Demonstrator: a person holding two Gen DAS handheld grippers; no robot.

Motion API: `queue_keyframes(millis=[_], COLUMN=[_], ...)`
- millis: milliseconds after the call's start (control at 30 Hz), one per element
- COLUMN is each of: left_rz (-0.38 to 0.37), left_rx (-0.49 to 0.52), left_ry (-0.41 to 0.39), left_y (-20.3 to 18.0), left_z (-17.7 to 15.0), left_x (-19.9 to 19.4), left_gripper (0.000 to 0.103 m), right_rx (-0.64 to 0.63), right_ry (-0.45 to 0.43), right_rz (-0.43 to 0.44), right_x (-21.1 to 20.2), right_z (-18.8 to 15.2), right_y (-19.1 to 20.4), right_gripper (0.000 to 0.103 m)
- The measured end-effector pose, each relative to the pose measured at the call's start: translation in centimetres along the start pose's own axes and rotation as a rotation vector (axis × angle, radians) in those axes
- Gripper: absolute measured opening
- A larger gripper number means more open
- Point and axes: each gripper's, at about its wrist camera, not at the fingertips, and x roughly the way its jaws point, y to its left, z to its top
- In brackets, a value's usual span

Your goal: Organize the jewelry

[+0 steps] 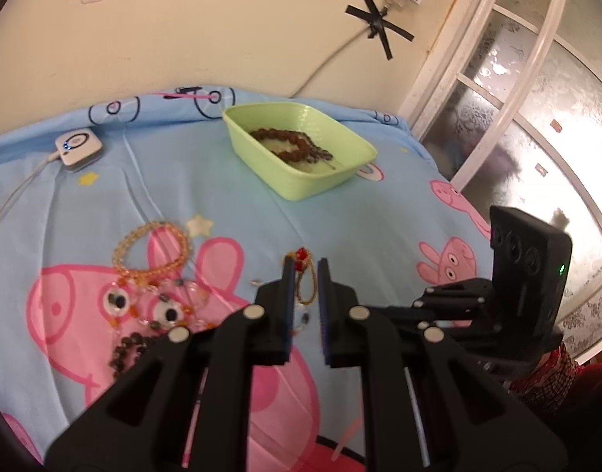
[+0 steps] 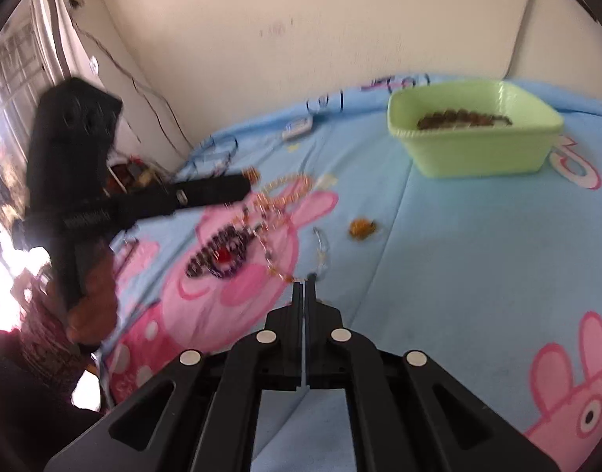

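Note:
A light green tray (image 1: 261, 157) holds a brown bead string (image 1: 293, 143) at the far side of the bed; the tray also shows in the right wrist view (image 2: 477, 153). My left gripper (image 1: 305, 265) is open above a small gold chain with a red bead (image 1: 302, 271), which lies between the fingers. To its left lie an amber bead bracelet (image 1: 151, 251), clear beads and a dark bead string (image 1: 124, 350). My right gripper (image 2: 304, 286) is shut and empty, close to a clear bead chain (image 2: 320, 247). A small amber piece (image 2: 361, 228) lies beyond it.
The bed wears a blue cartoon-pig sheet (image 1: 379, 236). A white charger with a cable (image 1: 78, 147) lies at the far left. A wall stands behind and a window frame (image 1: 497, 118) at the right. The other hand-held gripper's body (image 1: 529, 275) sits at the right.

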Motion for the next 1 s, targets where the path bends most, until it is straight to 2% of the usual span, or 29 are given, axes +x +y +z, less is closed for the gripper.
queue_keyframes(millis=[67,200,233,267,333,433,500,533,567,600,700,767,867,933,1000], left_rz=[0.003,0.0,-0.002,-0.003,-0.001,-0.001,-0.003,-0.003,-0.004,-0.005,-0.012,-0.024,-0.059,-0.077,-0.059], left_rx=[-0.005,-0.005,-0.007,-0.009,-0.014,-0.02,-0.017,-0.013,-0.008,-0.001,0.018,0.037,0.058,0.062,0.071], left_ry=[0.003,-0.003,-0.002,0.0,0.009,0.017,0.016,0.015,0.015,0.013,0.011,0.008,-0.008,-0.018,-0.024], left_y=[0.2,0.2,0.3,0.3,0.4,0.5,0.4,0.3,0.3,0.2,-0.2,-0.7,-1.7,-2.0,-2.1], left_z=[0.2,0.3,0.2,0.2,0.0,-0.2,0.0,0.1,0.2,0.4,1.3,2.6,5.2,7.1,8.6], left_x=[0.0,0.0,0.1,0.1,0.4,0.6,0.6,0.7,0.7,0.7,1.1,1.7,3.0,4.4,6.0], left_gripper=[0.01,0.011,0.011,0.011,0.011,0.011,0.011,0.011,0.011,0.011,0.011,0.011,0.011,0.011,0.011], right_rx=[-0.038,-0.051,-0.043,-0.035,-0.042,-0.082,-0.107,-0.114,-0.143,-0.14,-0.094,-0.059,0.013,0.074,0.128], right_ry=[0.037,0.025,0.02,0.007,-0.013,0.003,0.055,0.08,0.078,0.079,0.015,-0.065,-0.221,-0.3,-0.342], right_rz=[-0.018,-0.011,-0.009,-0.012,-0.022,-0.047,-0.039,-0.044,-0.078,-0.079,-0.056,-0.038,-0.1,-0.124,-0.152], right_x=[1.0,1.1,1.0,0.7,0.3,0.6,1.7,2.4,2.7,2.6,1.2,-0.8,-4.0,-5.1,-5.2], right_z=[0.0,0.0,0.0,-0.1,0.0,0.1,0.0,-0.1,-0.3,-0.2,0.0,0.8,2.9,4.6,6.0], right_y=[0.6,0.8,0.6,0.5,0.5,1.0,1.5,1.6,1.9,1.7,0.6,-0.3,-2.8,-4.9,-6.8], right_gripper=[0.0,0.0,0.005,0.019,0.025,0.025,0.025,0.021,0.008,0.0,0.0,0.0,0.0,0.0,0.0])
